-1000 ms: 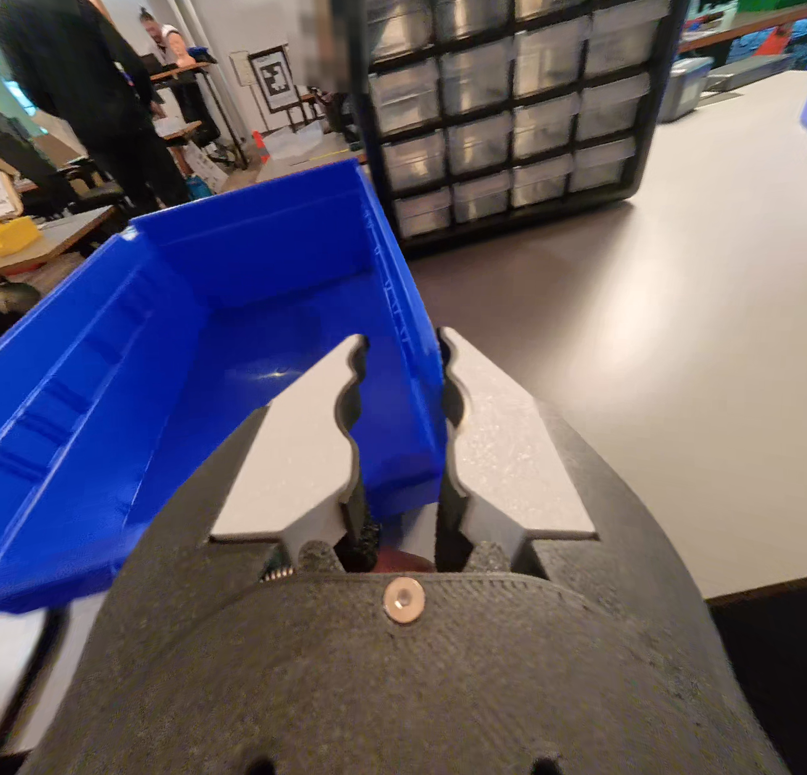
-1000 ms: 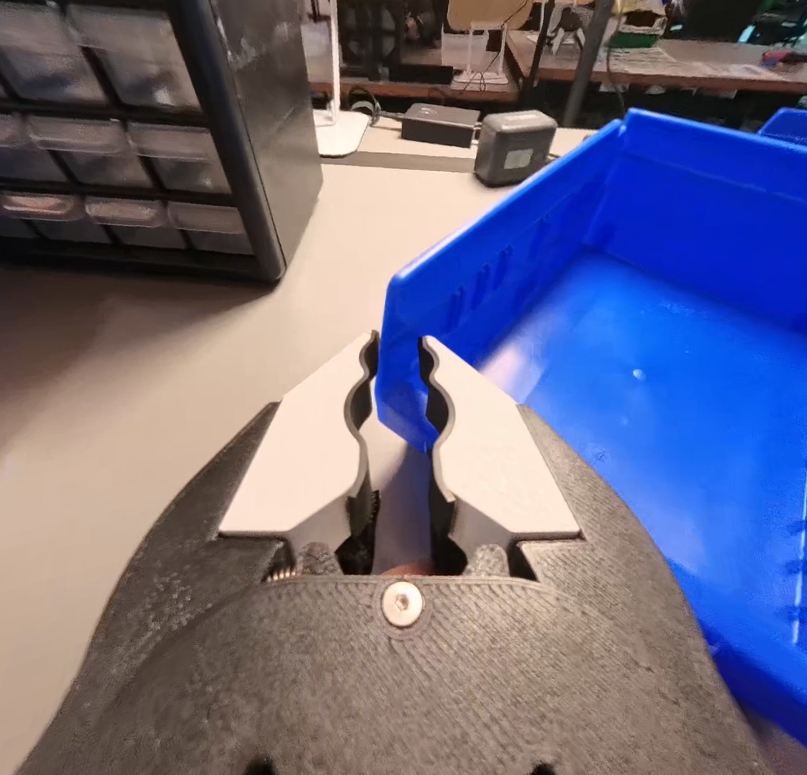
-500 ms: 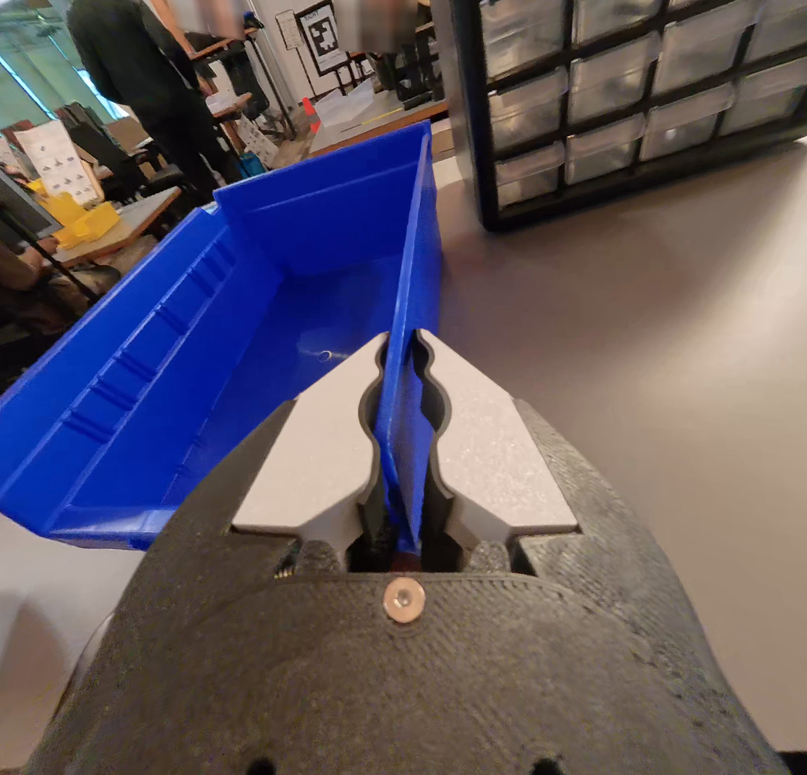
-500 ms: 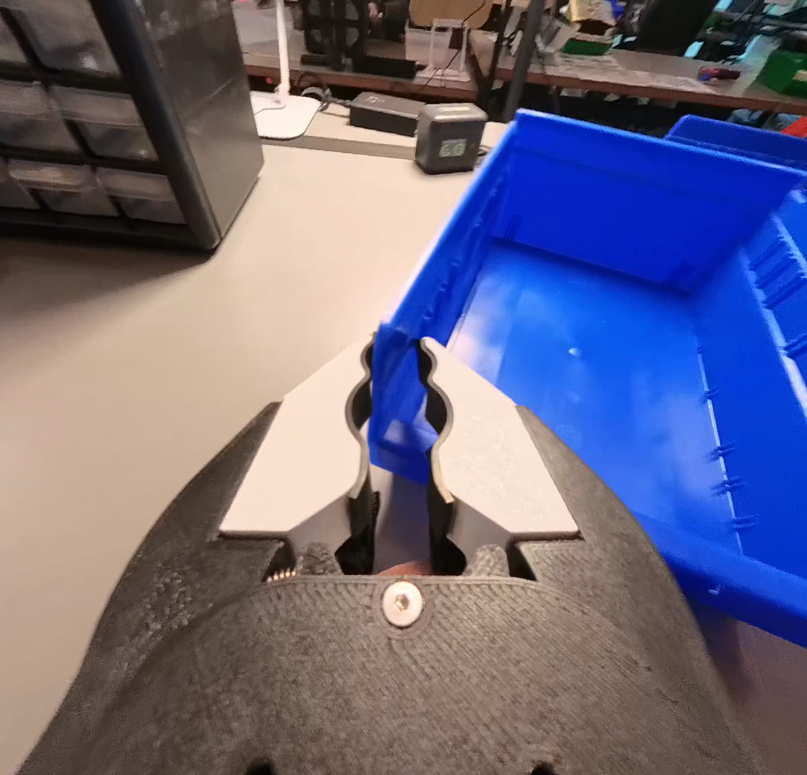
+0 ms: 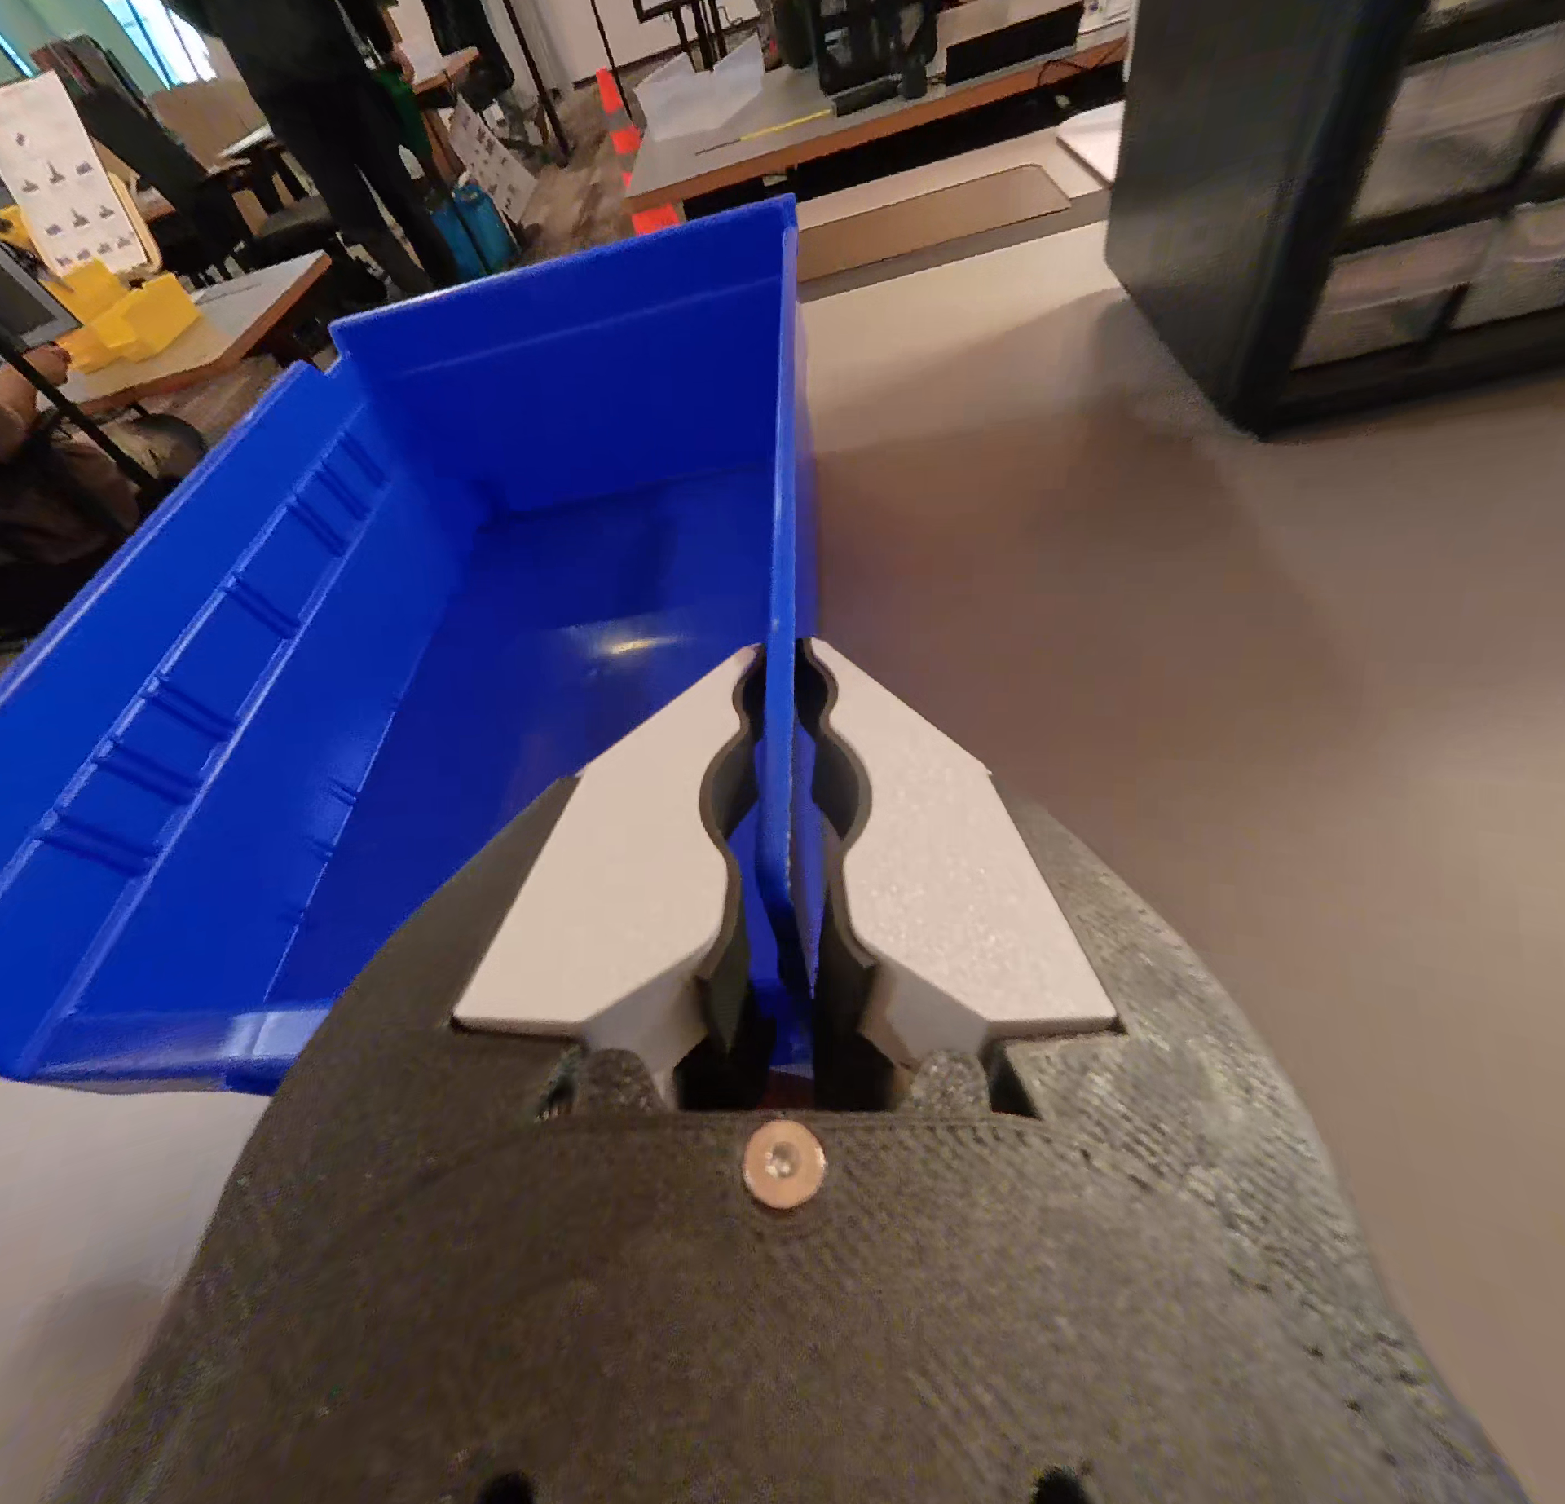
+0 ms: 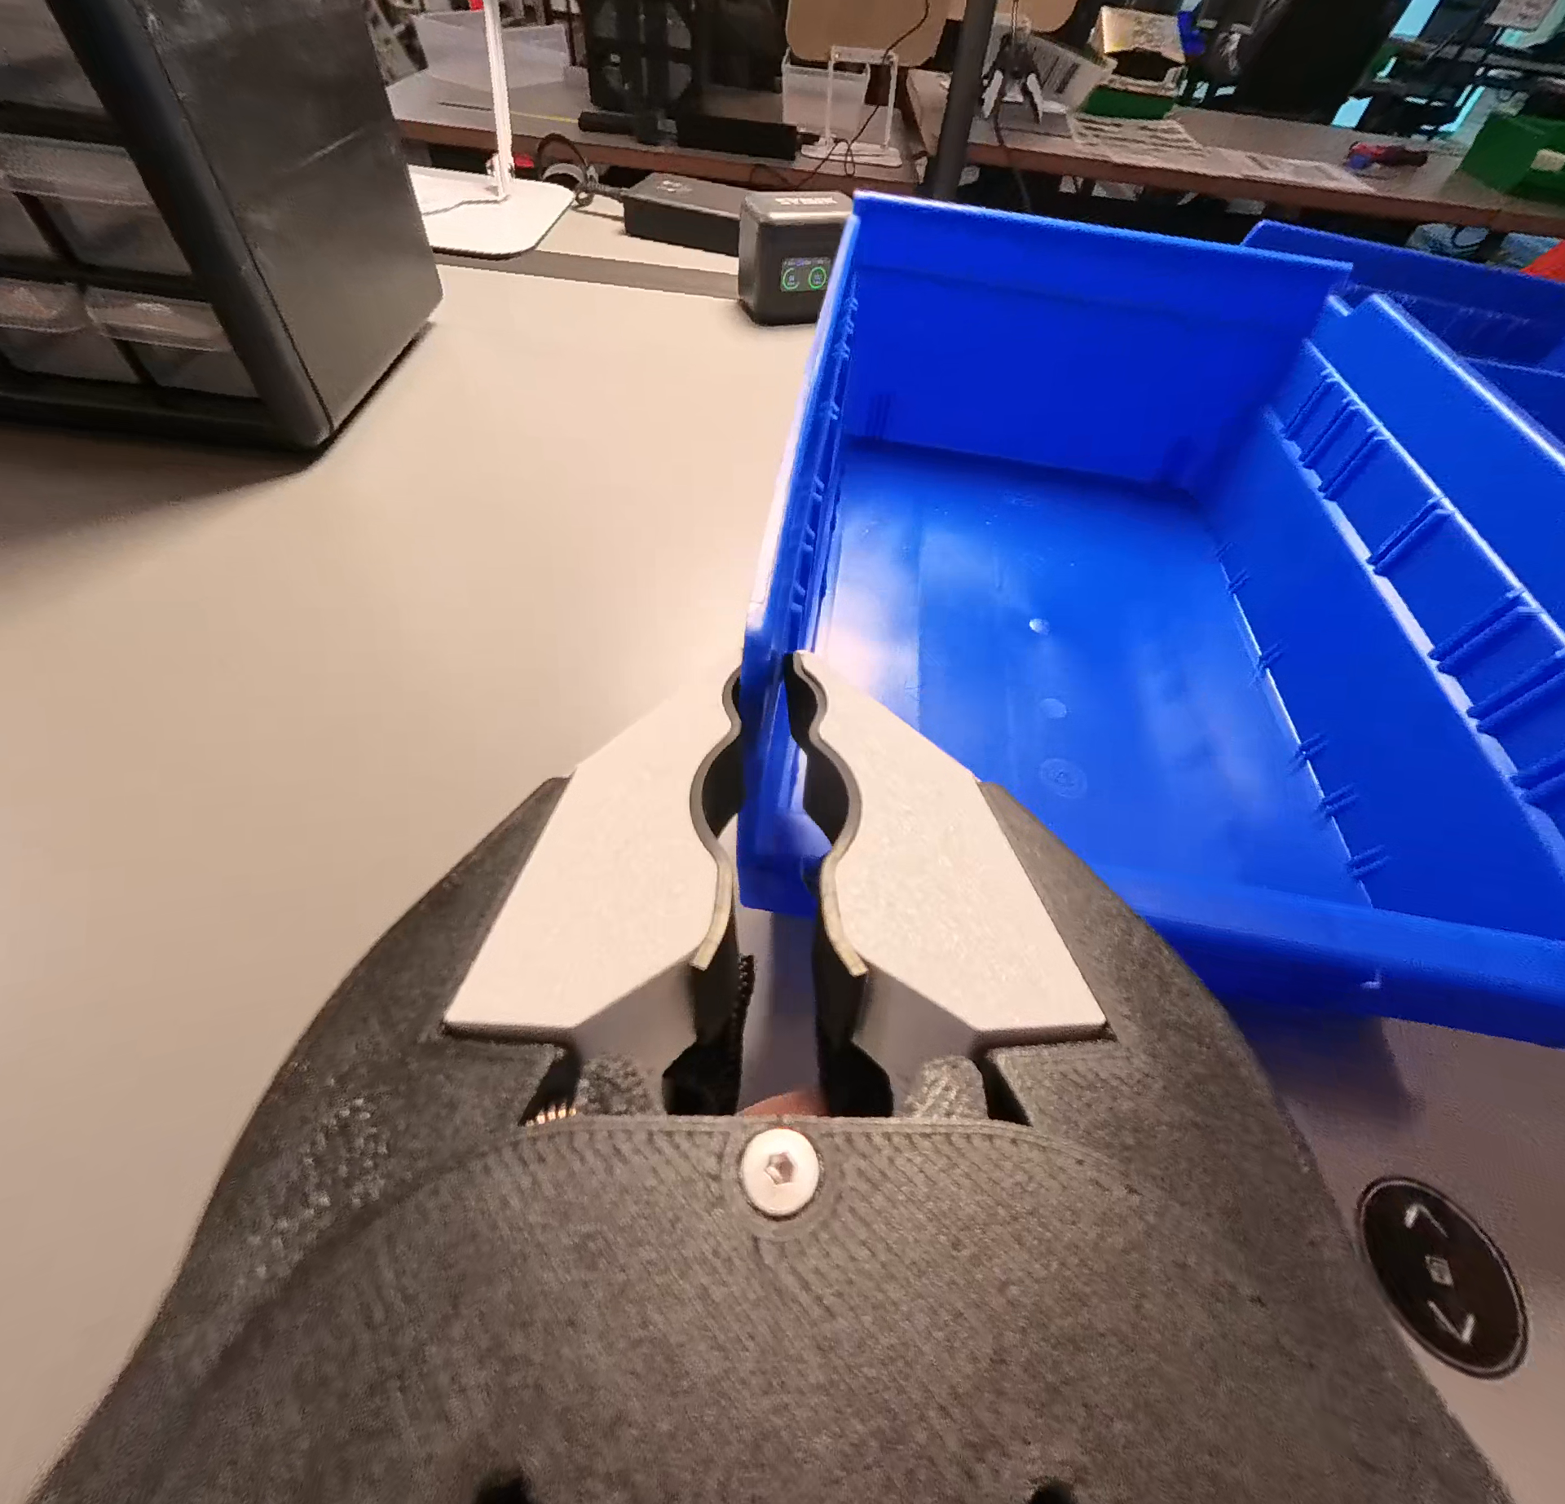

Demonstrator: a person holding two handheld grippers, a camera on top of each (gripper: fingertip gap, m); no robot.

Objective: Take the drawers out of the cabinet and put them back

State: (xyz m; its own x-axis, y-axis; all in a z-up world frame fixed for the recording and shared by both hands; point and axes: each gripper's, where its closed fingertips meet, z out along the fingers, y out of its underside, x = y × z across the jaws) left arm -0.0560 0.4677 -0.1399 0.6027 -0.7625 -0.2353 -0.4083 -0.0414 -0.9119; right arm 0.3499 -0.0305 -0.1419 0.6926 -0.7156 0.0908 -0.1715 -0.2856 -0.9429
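Workshop or lab floor, open plan. Rows of long worktables (image 6: 1186,151) carry cables, chargers and green bins (image 6: 1516,151). A black small-parts cabinet (image 6: 254,193) with clear drawers stands at the desk's far edge. Orange traffic cone (image 5: 622,121) on the floor, yellow bins (image 5: 127,316) on a side table, a person (image 5: 296,66) standing among the benches.

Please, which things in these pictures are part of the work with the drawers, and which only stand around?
Part of the job:
- blue drawer, empty
- left tongs, closed on its side wall
- right tongs, closed on another wall
- cabinet of small drawers

Only around:
- grey table
- power box
- traffic cone
- yellow bins
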